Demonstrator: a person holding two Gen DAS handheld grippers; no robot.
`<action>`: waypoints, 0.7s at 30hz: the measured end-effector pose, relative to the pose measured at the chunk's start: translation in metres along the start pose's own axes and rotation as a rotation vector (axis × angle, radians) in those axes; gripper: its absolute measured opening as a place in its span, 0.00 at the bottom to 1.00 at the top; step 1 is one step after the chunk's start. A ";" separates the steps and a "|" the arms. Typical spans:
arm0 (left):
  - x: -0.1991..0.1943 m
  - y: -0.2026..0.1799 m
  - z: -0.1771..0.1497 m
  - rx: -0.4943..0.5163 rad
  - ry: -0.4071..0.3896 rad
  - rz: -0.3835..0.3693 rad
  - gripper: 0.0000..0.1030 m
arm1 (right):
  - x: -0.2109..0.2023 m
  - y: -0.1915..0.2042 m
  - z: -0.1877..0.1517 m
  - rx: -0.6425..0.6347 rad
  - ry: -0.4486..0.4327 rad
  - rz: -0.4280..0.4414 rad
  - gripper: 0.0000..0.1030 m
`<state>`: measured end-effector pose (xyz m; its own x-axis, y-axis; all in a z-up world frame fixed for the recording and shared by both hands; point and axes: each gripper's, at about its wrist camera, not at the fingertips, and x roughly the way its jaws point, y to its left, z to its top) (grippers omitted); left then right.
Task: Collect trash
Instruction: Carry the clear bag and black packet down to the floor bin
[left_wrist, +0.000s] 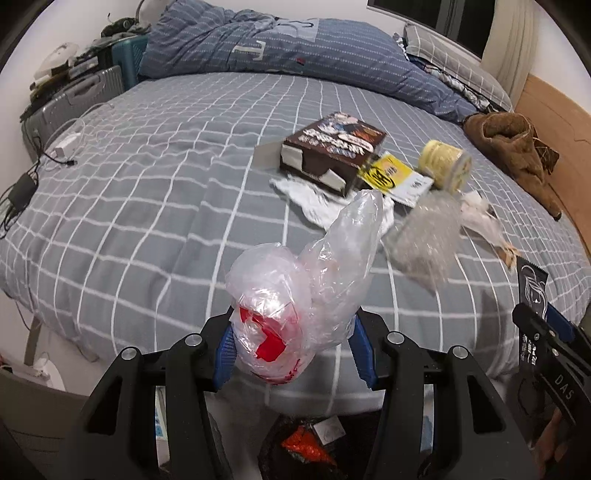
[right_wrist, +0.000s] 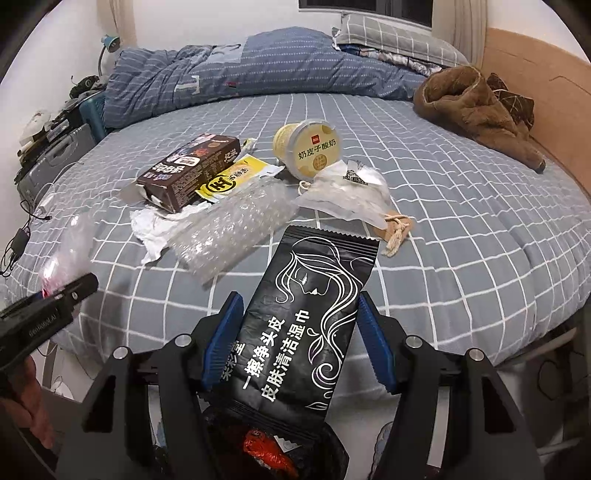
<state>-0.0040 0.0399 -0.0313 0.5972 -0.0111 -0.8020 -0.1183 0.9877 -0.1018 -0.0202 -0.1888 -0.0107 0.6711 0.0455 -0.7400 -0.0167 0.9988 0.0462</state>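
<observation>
My left gripper (left_wrist: 291, 345) holds a crumpled clear plastic bag with red print (left_wrist: 295, 295) between its blue pads, above a dark bin (left_wrist: 306, 443) at the bed's foot. My right gripper (right_wrist: 299, 339) holds a black wet-wipe packet (right_wrist: 310, 317) over the same bin (right_wrist: 273, 450), which has orange trash in it. On the bed lie a brown box (right_wrist: 188, 173), a yellow sachet (right_wrist: 232, 179), a yoghurt cup (right_wrist: 308, 147), bubble wrap (right_wrist: 232, 229), white tissue (right_wrist: 151, 229) and a clear wrapper with string (right_wrist: 351, 199).
The bed (left_wrist: 147, 206) has a grey checked sheet, a blue duvet (left_wrist: 258, 48) at the back and a brown garment (left_wrist: 517, 151) on the right by the wooden headboard. Chargers and cables (left_wrist: 44, 162) lie at the left edge, by a suitcase (left_wrist: 74, 99).
</observation>
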 end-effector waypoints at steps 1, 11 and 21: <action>-0.002 -0.002 -0.004 0.003 0.000 -0.002 0.49 | -0.002 0.000 -0.003 -0.005 -0.001 -0.001 0.59; -0.026 -0.010 -0.041 0.030 0.008 -0.007 0.49 | -0.031 0.001 -0.026 -0.010 -0.016 0.004 0.59; -0.046 -0.013 -0.080 0.048 0.024 -0.007 0.49 | -0.054 0.002 -0.053 -0.026 -0.004 0.022 0.59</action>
<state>-0.0932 0.0156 -0.0403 0.5788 -0.0214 -0.8152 -0.0752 0.9940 -0.0795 -0.0952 -0.1887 -0.0061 0.6735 0.0678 -0.7361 -0.0510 0.9977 0.0452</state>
